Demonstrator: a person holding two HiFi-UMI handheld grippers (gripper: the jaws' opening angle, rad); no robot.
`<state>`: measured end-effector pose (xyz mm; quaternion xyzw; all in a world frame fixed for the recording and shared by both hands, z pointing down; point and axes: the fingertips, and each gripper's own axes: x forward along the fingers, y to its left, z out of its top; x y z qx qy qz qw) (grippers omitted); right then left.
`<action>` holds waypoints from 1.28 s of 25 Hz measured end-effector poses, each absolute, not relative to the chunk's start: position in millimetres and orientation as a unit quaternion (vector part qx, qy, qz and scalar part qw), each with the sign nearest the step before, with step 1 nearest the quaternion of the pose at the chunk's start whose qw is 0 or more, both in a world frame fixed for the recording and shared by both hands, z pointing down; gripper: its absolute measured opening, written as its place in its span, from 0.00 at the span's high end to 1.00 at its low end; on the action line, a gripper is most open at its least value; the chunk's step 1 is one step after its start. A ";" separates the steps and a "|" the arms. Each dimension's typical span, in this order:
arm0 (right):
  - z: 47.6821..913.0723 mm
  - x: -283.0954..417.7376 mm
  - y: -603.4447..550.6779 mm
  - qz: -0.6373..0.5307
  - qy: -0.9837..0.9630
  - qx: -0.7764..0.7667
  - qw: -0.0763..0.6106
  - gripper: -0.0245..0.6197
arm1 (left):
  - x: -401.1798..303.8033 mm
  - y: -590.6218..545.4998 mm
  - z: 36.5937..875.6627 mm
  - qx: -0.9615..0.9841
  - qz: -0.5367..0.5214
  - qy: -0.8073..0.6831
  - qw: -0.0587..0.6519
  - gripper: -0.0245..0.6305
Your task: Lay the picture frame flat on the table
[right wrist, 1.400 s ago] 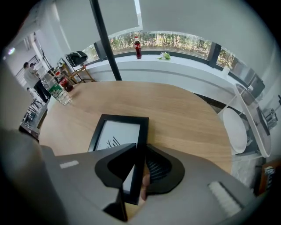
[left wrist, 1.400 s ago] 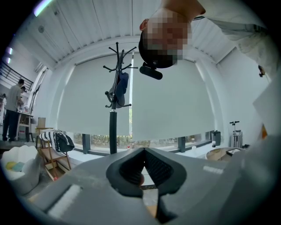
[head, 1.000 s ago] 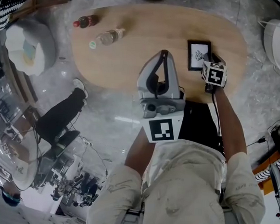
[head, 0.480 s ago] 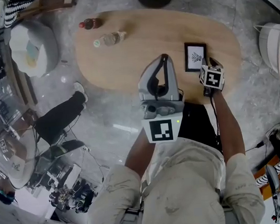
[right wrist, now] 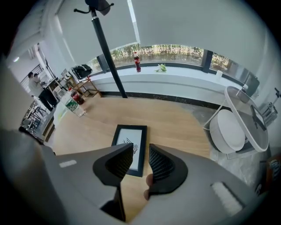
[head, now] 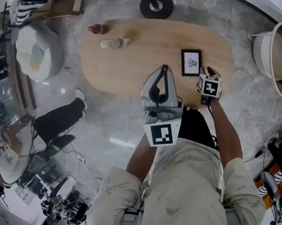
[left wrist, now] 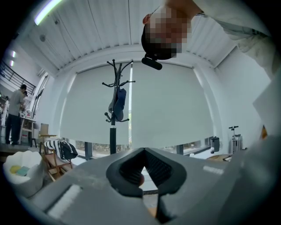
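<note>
The picture frame [head: 191, 63], black-edged with a white print, lies flat on the oval wooden table [head: 140, 46] near its right end. My right gripper [head: 206, 73] hangs just off the frame's near right corner, tilted steeply down. Its jaws are open with nothing between them. In the right gripper view the frame [right wrist: 127, 136] shows below and through the gap of the right gripper [right wrist: 141, 149]. My left gripper [head: 164, 67] is held level over the table's near edge, jaw tips together and holding nothing. The left gripper [left wrist: 144, 151] faces a window blind.
A cola bottle [head: 98, 28] and a clear plastic bottle [head: 115, 42] lie at the table's far left. A coat stand base [head: 156, 5] stands behind the table. A white tub chair [head: 272, 55] is at the right, a white seat [head: 36, 50] at the left.
Both grippers have risen. The right one has drawn back from the frame's edge toward the person. The frame lies flat and still throughout.
</note>
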<state>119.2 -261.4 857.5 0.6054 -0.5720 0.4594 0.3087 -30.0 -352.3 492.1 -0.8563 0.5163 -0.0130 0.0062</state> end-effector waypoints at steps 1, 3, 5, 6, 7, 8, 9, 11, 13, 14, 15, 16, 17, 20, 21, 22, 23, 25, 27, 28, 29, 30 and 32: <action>853.2 119.8 -259.4 0.457 -0.573 0.607 0.307 0.78 | -29.5 -348.1 488.7 -0.857 -0.013 0.515 0.009 0.96; 844.4 121.2 -254.2 0.453 -0.576 0.609 0.304 0.78 | -28.6 -339.0 482.0 -0.858 -0.013 0.514 0.016 0.96; 835.4 122.8 -247.4 0.451 -0.578 0.611 0.301 0.78 | -27.8 -329.1 474.6 -0.858 -0.010 0.514 0.020 0.96; 830.8 123.5 -244.0 0.449 -0.579 0.612 0.298 0.78 | -27.5 -323.9 470.8 -0.858 -0.008 0.514 0.022 0.96; 825.8 124.0 -241.1 0.447 -0.580 0.613 0.296 0.78 | -27.1 -318.8 466.9 -0.858 -0.006 0.514 0.024 0.96; 820.5 124.6 -238.4 0.444 -0.582 0.615 0.292 0.78 | -26.9 -313.6 463.0 -0.857 -0.004 0.514 0.027 0.96; 815.0 125.0 -235.6 0.442 -0.584 0.617 0.289 0.78 | -26.8 -308.3 458.7 -0.857 -0.001 0.515 0.028 0.96; 803.5 125.9 -228.8 0.438 -0.588 0.620 0.279 0.78 | -26.0 -297.6 449.5 -0.856 0.006 0.517 0.031 0.96; 790.7 127.8 -223.0 0.431 -0.593 0.625 0.268 0.78 | -24.8 -286.4 442.3 -0.855 0.006 0.516 0.037 0.96; 784.2 128.6 -221.2 0.427 -0.596 0.628 0.262 0.78 | -24.4 -280.7 439.1 -0.855 0.005 0.517 0.041 0.96; 777.9 129.3 -219.5 0.423 -0.599 0.631 0.254 0.78 | -24.3 -275.0 435.4 -0.855 0.008 0.517 0.042 0.96; 771.9 129.8 -217.4 0.419 -0.601 0.634 0.247 0.78 | -24.4 -269.3 431.0 -0.854 0.013 0.518 0.043 0.96; 765.7 130.6 -214.4 0.416 -0.603 0.637 0.240 0.78 | -24.5 -263.4 426.8 -0.853 0.017 0.519 0.043 0.96; 744.5 131.3 -205.8 0.405 -0.610 0.644 0.219 0.78 | -25.6 -247.9 418.7 -0.853 0.018 0.520 0.047 0.96; 736.2 131.3 -203.5 0.399 -0.614 0.647 0.213 0.78 | -26.1 -243.9 416.4 -0.852 0.018 0.520 0.049 0.96; 727.3 132.0 -201.6 0.392 -0.619 0.649 0.208 0.78 | -26.1 -240.4 414.4 -0.852 0.017 0.520 0.051 0.96; 718.0 133.5 -200.1 0.384 -0.623 0.651 0.202 0.78 | -25.8 -237.1 412.0 -0.852 0.015 0.520 0.053 0.96; 699.8 138.1 -197.5 0.368 -0.630 0.658 0.187 0.78 | -24.3 -230.1 405.6 -0.852 0.017 0.520 0.060 0.96; 681.6 144.2 -195.2 0.353 -0.636 0.664 0.171 0.78 | -21.8 -222.5 401.6 -0.851 0.016 0.521 0.063 0.96; 672.0 147.1 -194.2 0.346 -0.639 0.667 0.163 0.78 | -20.5 -218.7 399.8 -0.851 0.014 0.521 0.063 0.96; 662.4 149.5 -193.1 0.339 -0.642 0.670 0.156 0.78 | -19.7 -215.1 397.6 -0.852 0.014 0.520 0.063 0.96; 652.9 151.5 -191.7 0.332 -0.645 0.672 0.151 0.78 | -19.3 -211.4 395.2 -0.852 0.014 0.520 0.064 0.96; 634.3 155.8 -187.9 0.315 -0.651 0.676 0.141 0.77 | -19.1 -202.9 390.9 -0.852 0.014 0.519 0.067 0.96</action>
